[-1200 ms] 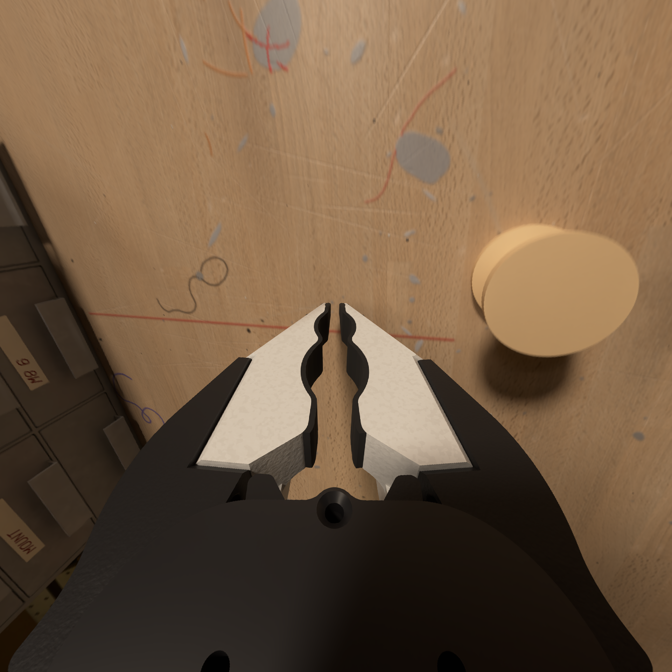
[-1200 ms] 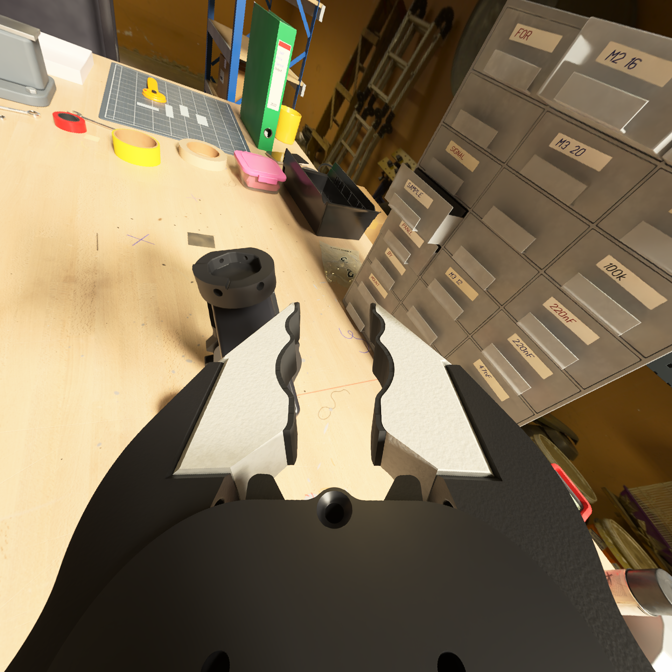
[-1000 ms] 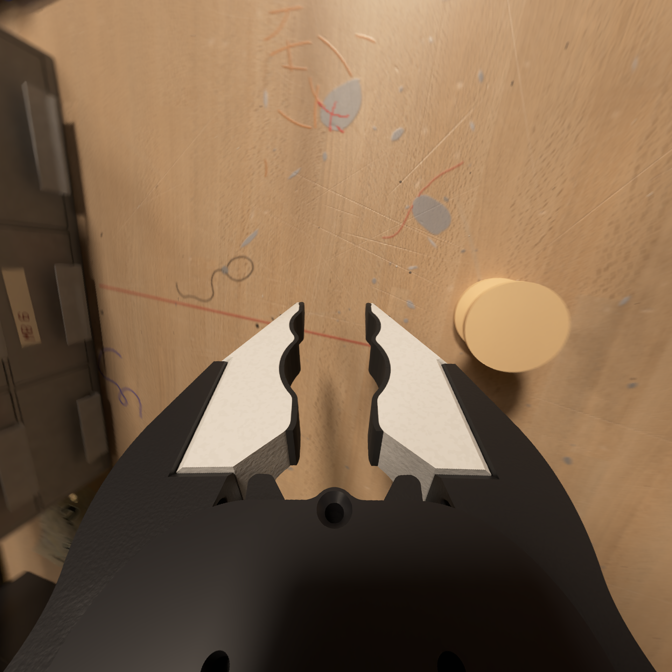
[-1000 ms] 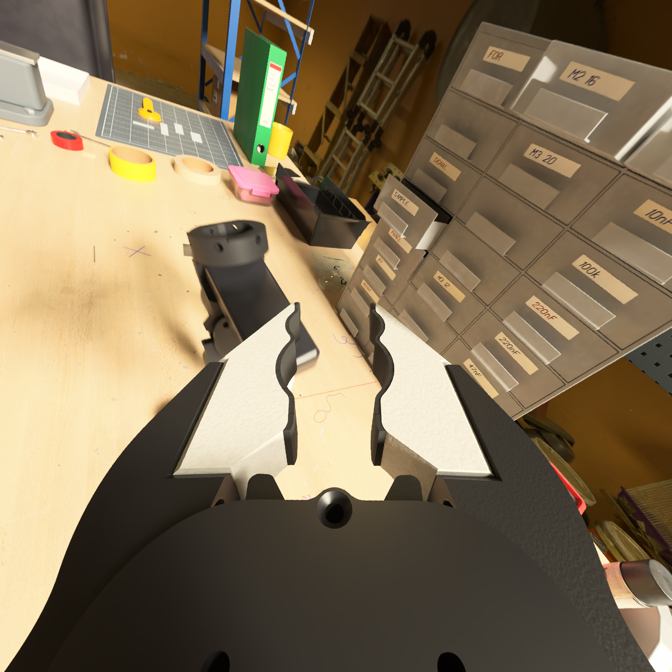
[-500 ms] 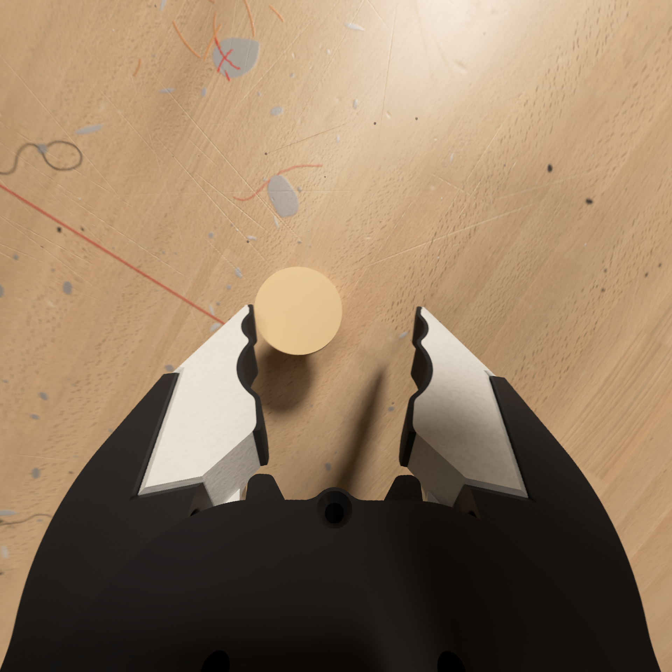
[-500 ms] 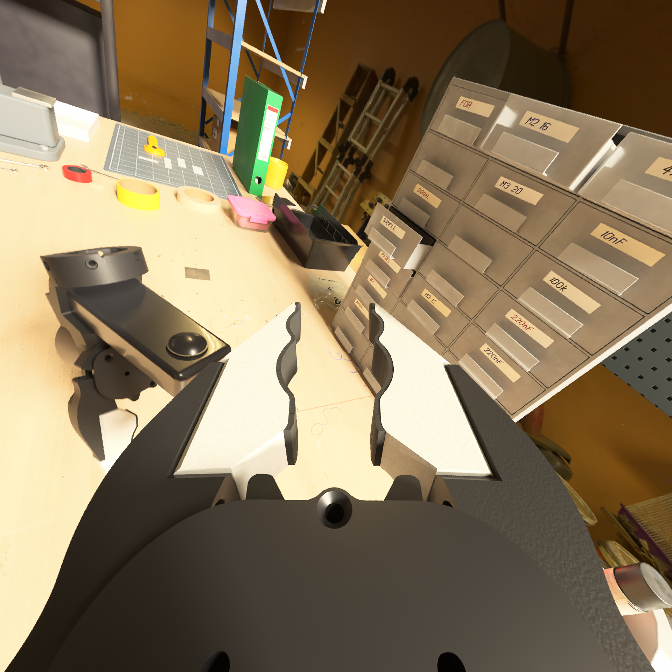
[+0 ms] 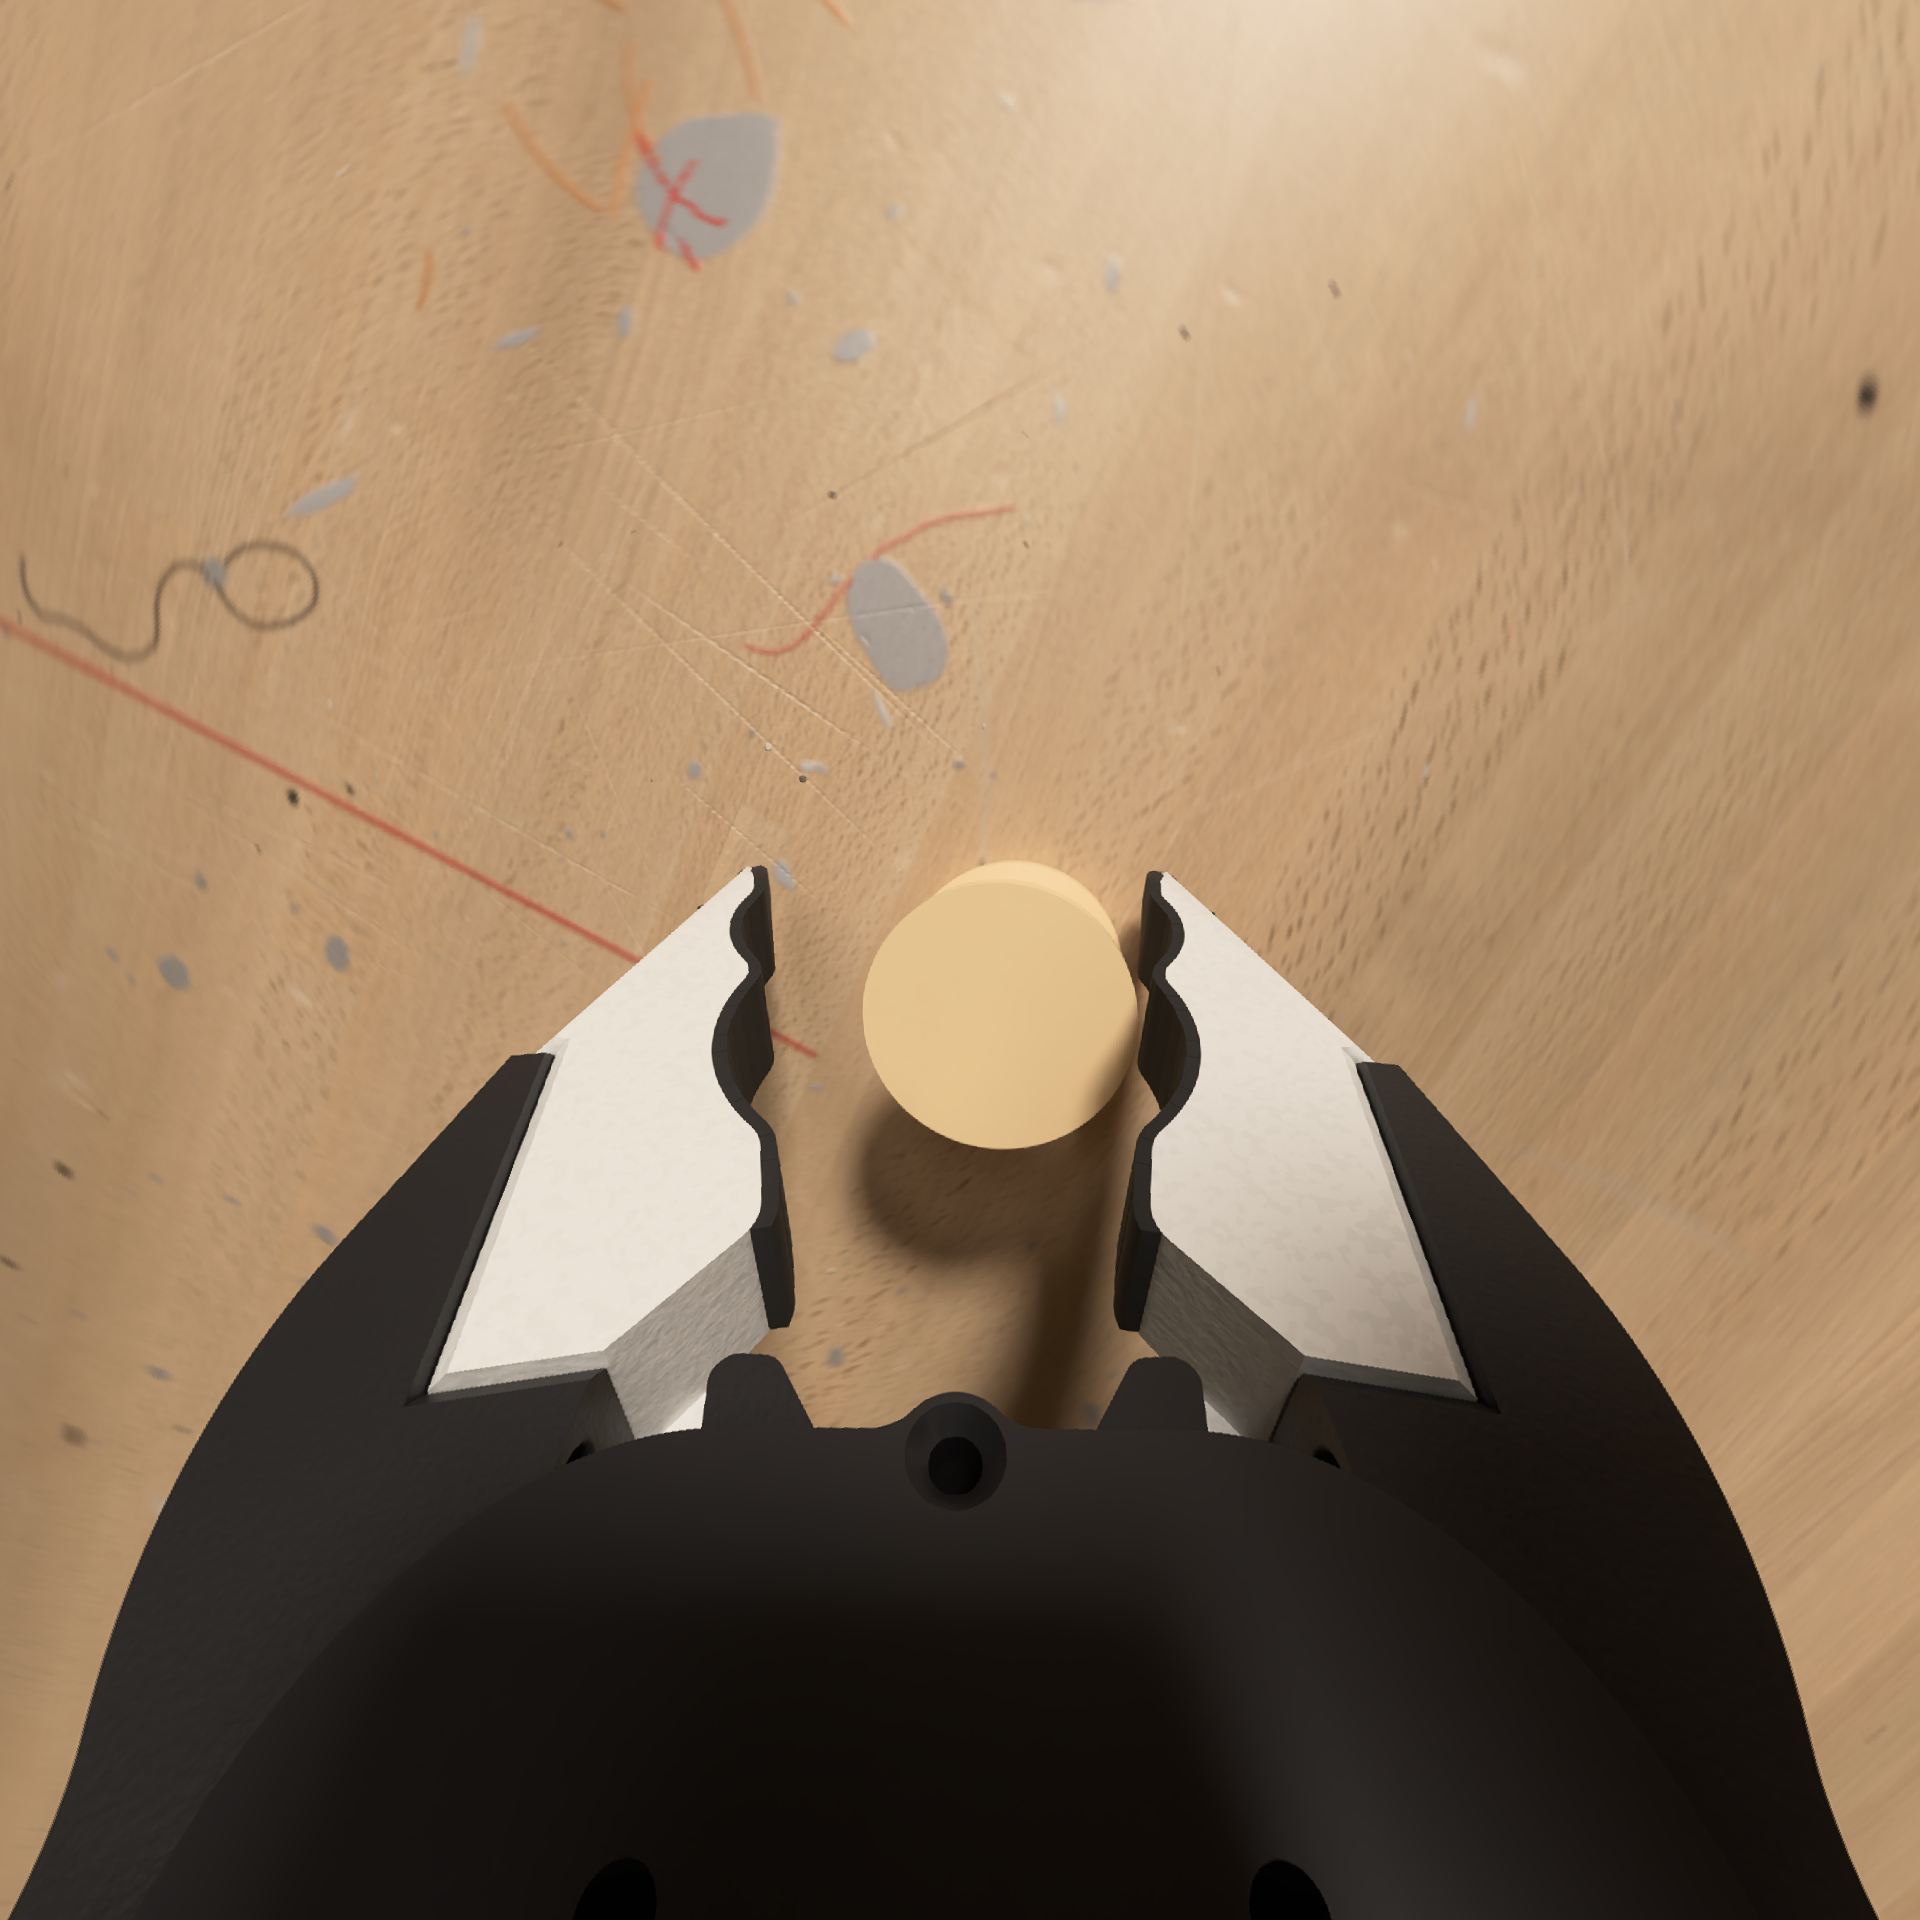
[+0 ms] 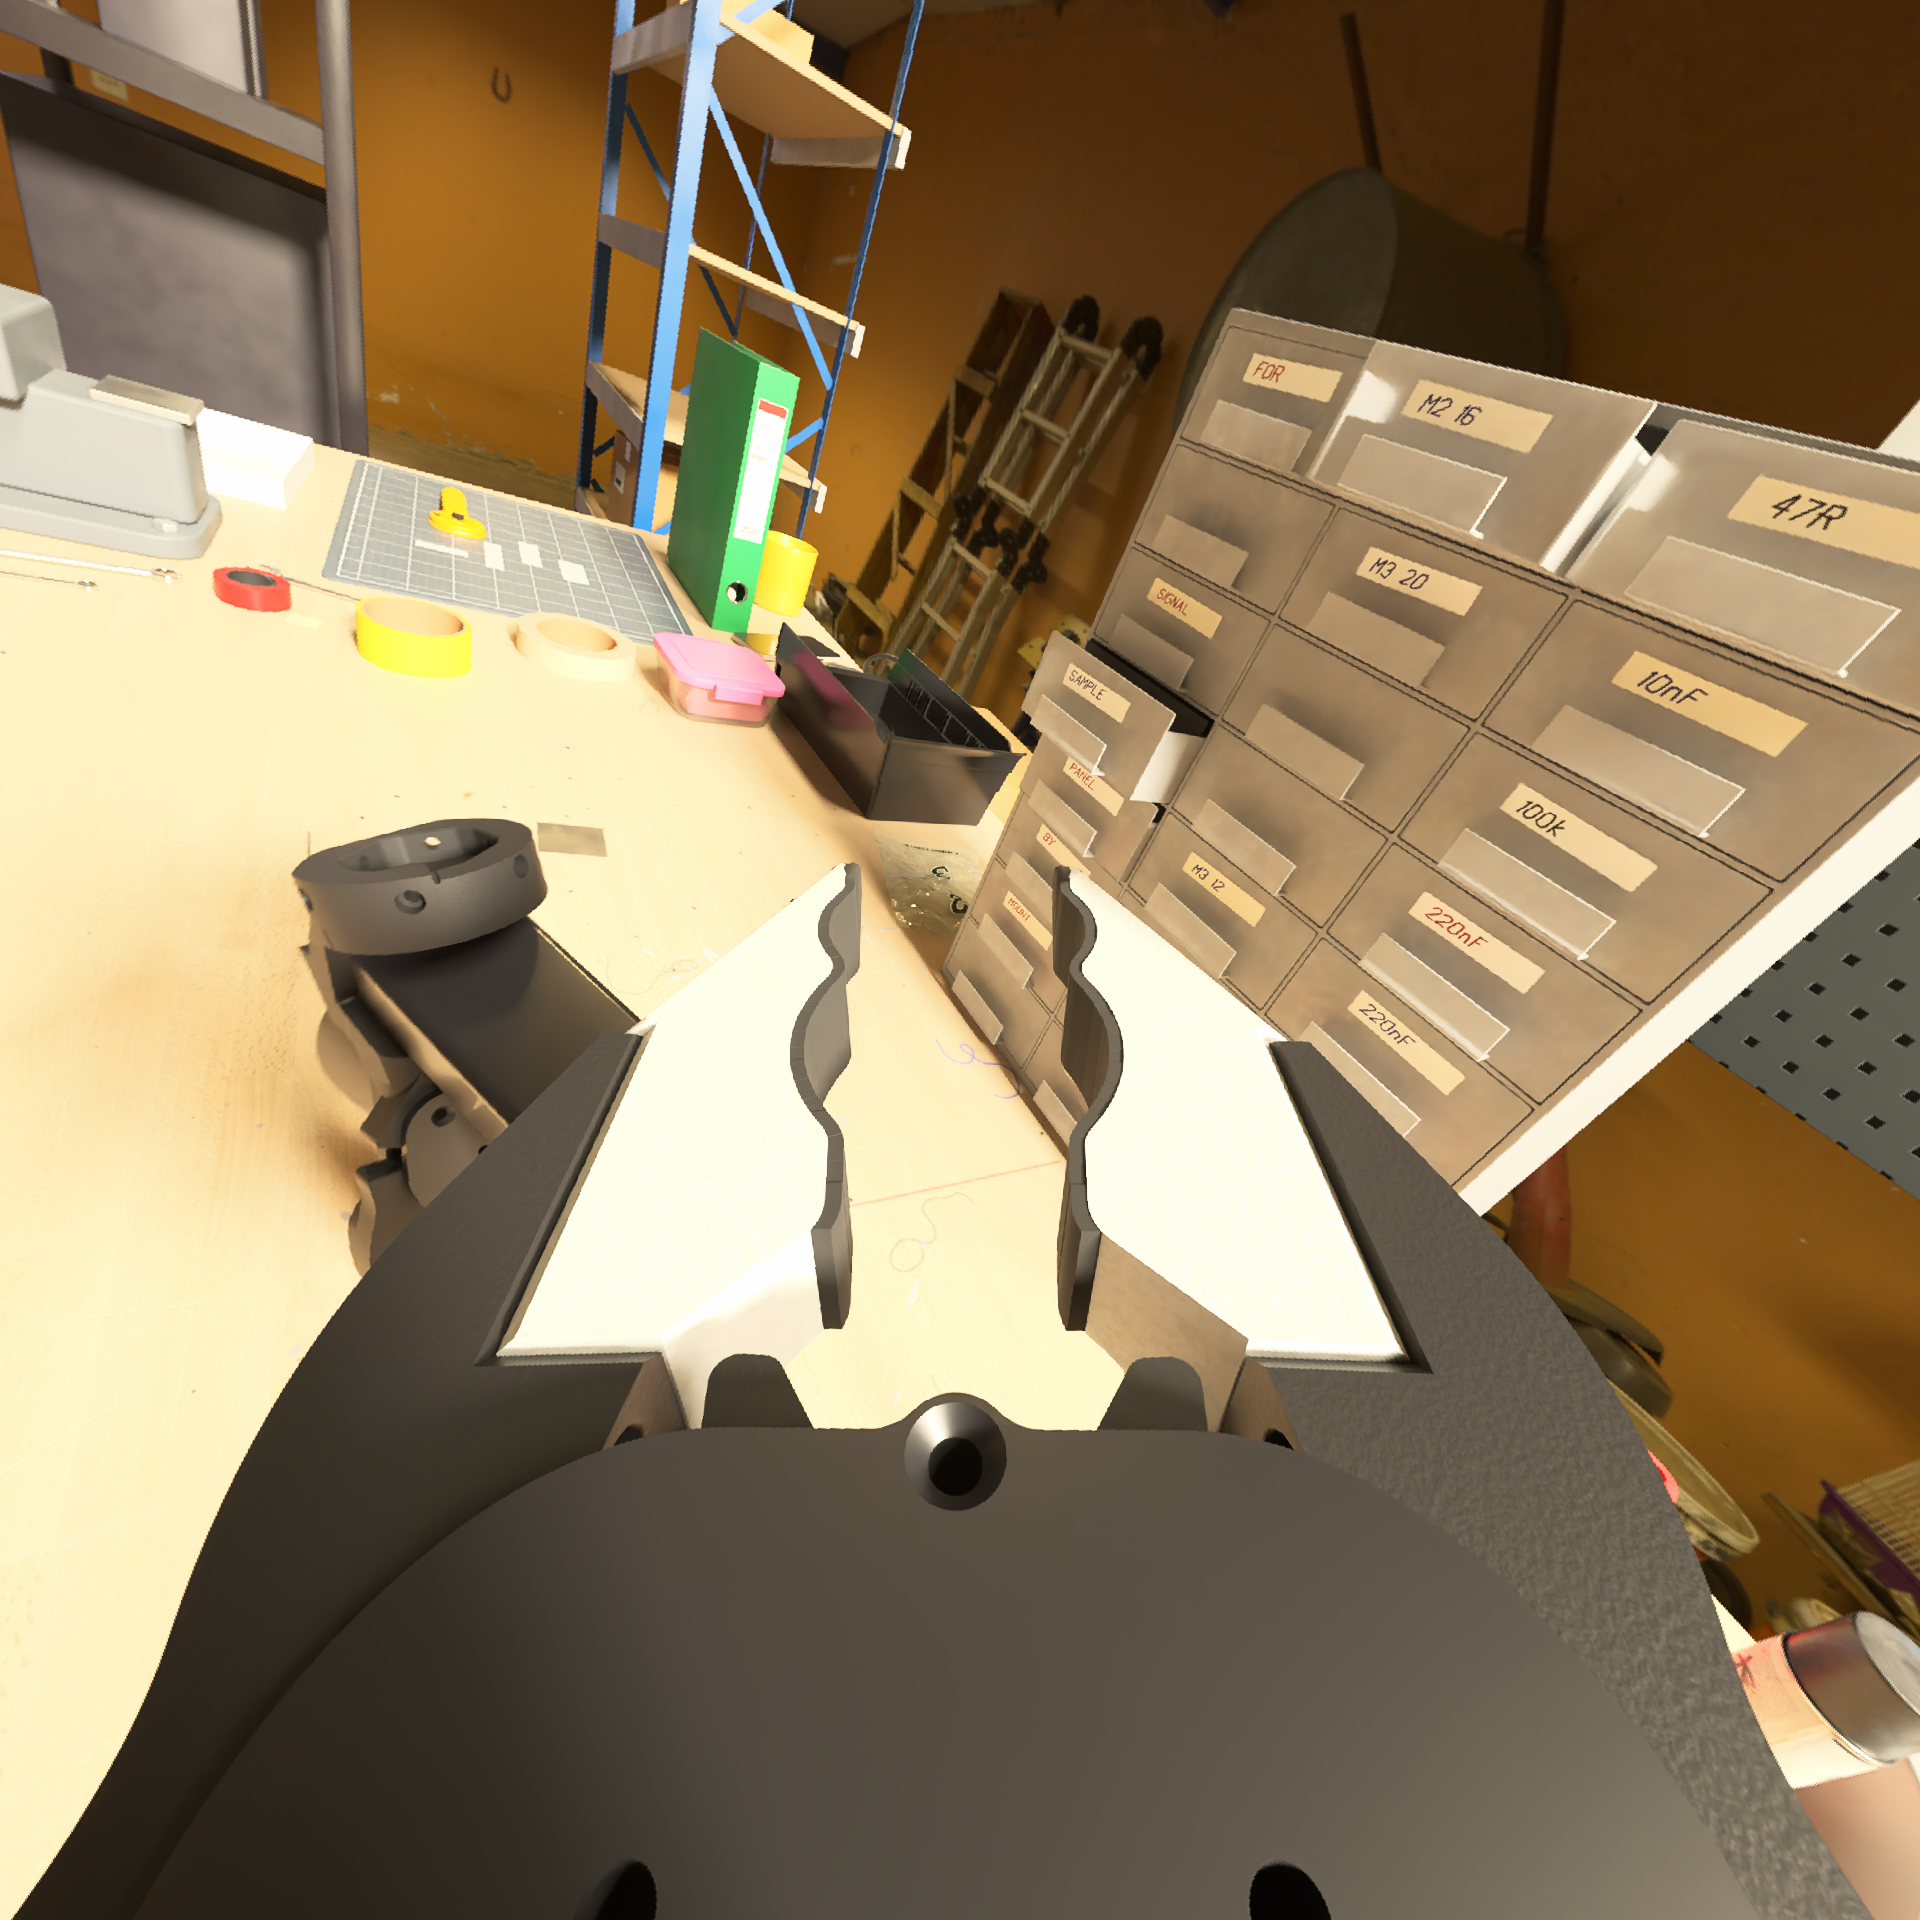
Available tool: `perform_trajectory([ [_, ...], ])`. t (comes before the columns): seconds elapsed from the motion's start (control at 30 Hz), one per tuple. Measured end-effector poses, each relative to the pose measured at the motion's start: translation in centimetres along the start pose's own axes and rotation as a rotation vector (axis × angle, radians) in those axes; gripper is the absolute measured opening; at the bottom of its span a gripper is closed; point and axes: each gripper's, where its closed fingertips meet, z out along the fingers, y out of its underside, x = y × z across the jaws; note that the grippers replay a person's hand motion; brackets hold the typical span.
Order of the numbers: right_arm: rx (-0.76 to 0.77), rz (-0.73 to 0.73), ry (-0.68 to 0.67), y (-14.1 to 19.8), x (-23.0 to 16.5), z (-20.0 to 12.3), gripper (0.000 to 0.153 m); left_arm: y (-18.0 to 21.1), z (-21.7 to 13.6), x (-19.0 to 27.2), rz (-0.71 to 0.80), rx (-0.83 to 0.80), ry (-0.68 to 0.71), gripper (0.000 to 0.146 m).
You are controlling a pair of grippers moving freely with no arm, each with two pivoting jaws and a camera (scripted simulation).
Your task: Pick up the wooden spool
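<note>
Left gripper (image 7: 956,914) points straight down at the bench (image 7: 1455,623), fingers spread wide. Spool (image 7: 997,1006) stands upright on the bench, between the fingers, its round top face toward the camera. It sits off-centre: just beside the right-hand pad (image 7: 1164,997), perhaps touching, contact too close to call; a clear gap on the other side. Nothing gripped. Spool's shadow falls toward the gripper body. Bench around it shows grey paint flecks, a red line and pencil squiggles.

Right gripper (image 8: 956,914) hangs above the bench at a slant, fingers parted to a moderate gap, holding nothing and touching nothing. In its view the left gripper (image 8: 436,987) shows to the left, tips down at the bench; spool hidden there. Drawer cabinet (image 8: 1455,790) stands to the right. Tape rolls (image 8: 412,634), a pink box (image 8: 717,675) and a green binder (image 8: 732,478) lie farther back.
</note>
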Motion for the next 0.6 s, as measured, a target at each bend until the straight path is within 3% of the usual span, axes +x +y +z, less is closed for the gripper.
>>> perform_trajectory([
  [0.17, -0.001, 0.010, 0.004, 0.3, 0.2, -0.1, 0.036, 1.9, -0.9, 0.0, 0.283, -0.106, 0.051, 0.066],
  [0.3, -0.023, 0.012, -0.007, 0.7, 0.1, 0.6, 0.036, 2.5, -0.9, 0.4, 0.236, -0.118, 0.091, 0.077],
  [0.43, -0.053, 0.004, -0.031, 1.0, -0.4, 1.5, 0.036, 2.2, -0.7, 0.6, 0.170, -0.034, 0.118, 0.059],
  [0.6, -0.050, 0.013, -0.079, 1.2, -1.1, 2.6, 0.037, 2.5, -1.0, 0.4, 0.078, 0.088, 0.158, 0.052],
])
